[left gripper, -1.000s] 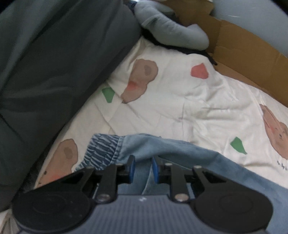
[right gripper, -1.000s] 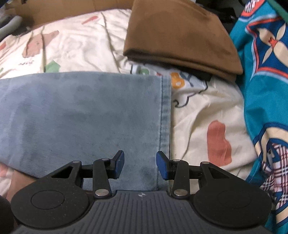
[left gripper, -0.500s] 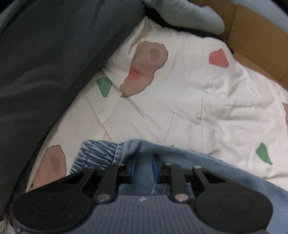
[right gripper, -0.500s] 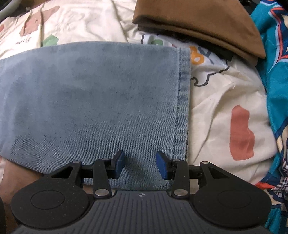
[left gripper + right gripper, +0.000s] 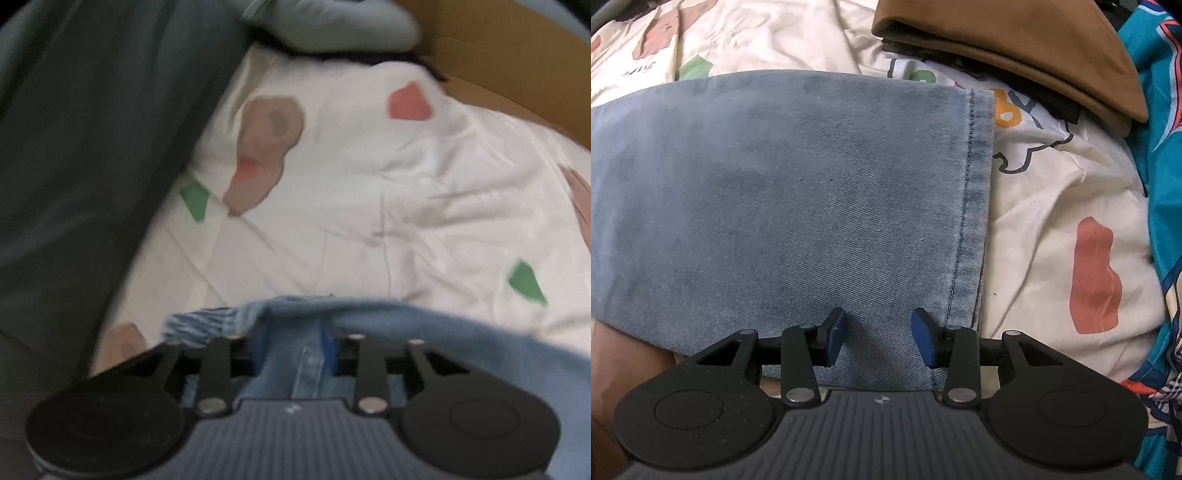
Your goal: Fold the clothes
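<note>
Covering most of both views, a cream bedsheet (image 5: 369, 206) printed with coloured shapes is seen as the bare ground. In the left wrist view it is bounded on the left by a dark grey-green cover (image 5: 92, 147), at the far edge by a grey cushion (image 5: 332, 26), and at the far right by brown cardboard (image 5: 498, 66); wide open sheet is left beyond the denim. In the right wrist view the sheet is hemmed in on the right by a teal patterned cloth (image 5: 1160, 147), and a folded brown garment (image 5: 1015, 48) is laid at the far right, close to the far corner of the denim's hem.

Light-blue jeans (image 5: 775, 206) are spread flat over the near left of that view, the stitched hem running near to far, with open sheet to its right. The gathered waistband end (image 5: 199, 323) is seen near the left gripper (image 5: 293, 345), which is pointed steeply down in a blurred picture; its jaws are opening, with denim between them, and contact with the pads cannot be told. The right gripper (image 5: 879, 338) is pointed almost straight down over the near corner of the hem, its jaws spread apart, with nothing pinched.
</note>
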`<control>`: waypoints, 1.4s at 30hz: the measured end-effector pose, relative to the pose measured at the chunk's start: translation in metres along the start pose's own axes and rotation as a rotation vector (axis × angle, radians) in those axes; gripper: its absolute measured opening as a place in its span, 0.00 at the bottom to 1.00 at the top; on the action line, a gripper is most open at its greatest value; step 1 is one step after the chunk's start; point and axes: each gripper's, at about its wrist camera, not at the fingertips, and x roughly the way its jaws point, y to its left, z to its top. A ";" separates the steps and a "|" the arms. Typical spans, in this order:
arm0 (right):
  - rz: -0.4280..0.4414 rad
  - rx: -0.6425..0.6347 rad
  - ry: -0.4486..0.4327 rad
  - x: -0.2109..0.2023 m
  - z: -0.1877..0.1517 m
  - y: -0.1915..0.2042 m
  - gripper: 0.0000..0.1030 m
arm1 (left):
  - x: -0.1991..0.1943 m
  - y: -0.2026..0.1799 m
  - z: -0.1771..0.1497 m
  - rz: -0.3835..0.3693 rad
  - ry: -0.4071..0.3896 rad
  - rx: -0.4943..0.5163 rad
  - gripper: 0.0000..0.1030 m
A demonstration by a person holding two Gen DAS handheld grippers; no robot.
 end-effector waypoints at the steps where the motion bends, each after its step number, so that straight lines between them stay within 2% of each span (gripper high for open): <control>1: 0.004 0.000 -0.003 0.000 -0.001 -0.001 0.45 | -0.009 0.002 -0.005 -0.012 -0.010 -0.002 0.36; 5: 0.011 0.009 -0.019 0.001 -0.005 -0.001 0.45 | -0.035 0.021 -0.029 -0.060 -0.048 -0.088 0.34; 6: 0.009 0.013 -0.023 0.001 -0.006 -0.001 0.45 | -0.038 0.024 -0.035 -0.067 -0.047 -0.109 0.29; 7: 0.007 0.015 -0.027 0.000 -0.007 0.000 0.45 | -0.038 0.028 -0.041 -0.078 -0.039 -0.130 0.24; 11: 0.004 0.019 -0.032 0.000 -0.009 0.001 0.46 | -0.031 0.033 -0.060 -0.091 -0.029 -0.159 0.22; 14: 0.006 0.019 -0.025 0.000 -0.008 0.002 0.46 | -0.015 0.036 -0.069 -0.070 -0.002 -0.184 0.22; 17: 0.013 0.023 -0.013 0.000 -0.006 0.002 0.47 | 0.008 0.039 -0.075 -0.029 0.046 -0.193 0.17; 21: 0.011 0.018 0.001 0.001 -0.005 0.005 0.50 | 0.032 0.043 -0.076 0.012 0.067 -0.209 0.03; 22: 0.010 0.017 0.005 0.001 -0.004 0.006 0.51 | 0.037 0.044 -0.075 0.020 0.067 -0.213 0.03; 27: -0.001 0.014 0.019 0.002 -0.002 0.011 0.53 | 0.051 0.043 -0.068 0.039 0.068 -0.196 0.03; 30: -0.001 0.010 0.024 0.002 -0.001 0.013 0.53 | 0.044 0.044 -0.061 0.034 0.085 -0.192 0.03; 32: 0.002 0.009 0.027 0.002 -0.001 0.013 0.53 | 0.027 0.051 -0.059 0.010 0.053 -0.214 0.03; 33: 0.002 0.009 0.027 0.002 -0.001 0.014 0.53 | 0.013 0.055 -0.060 0.002 0.012 -0.220 0.05; 34: 0.003 0.010 0.027 0.001 -0.001 0.014 0.53 | -0.001 0.059 -0.061 -0.004 -0.028 -0.230 0.12; 36: 0.002 0.012 0.025 0.000 -0.002 0.015 0.53 | -0.021 0.067 -0.065 -0.021 -0.063 -0.263 0.19; 42: 0.007 0.016 0.009 -0.002 -0.006 0.017 0.54 | -0.033 0.062 -0.096 -0.044 -0.005 -0.243 0.18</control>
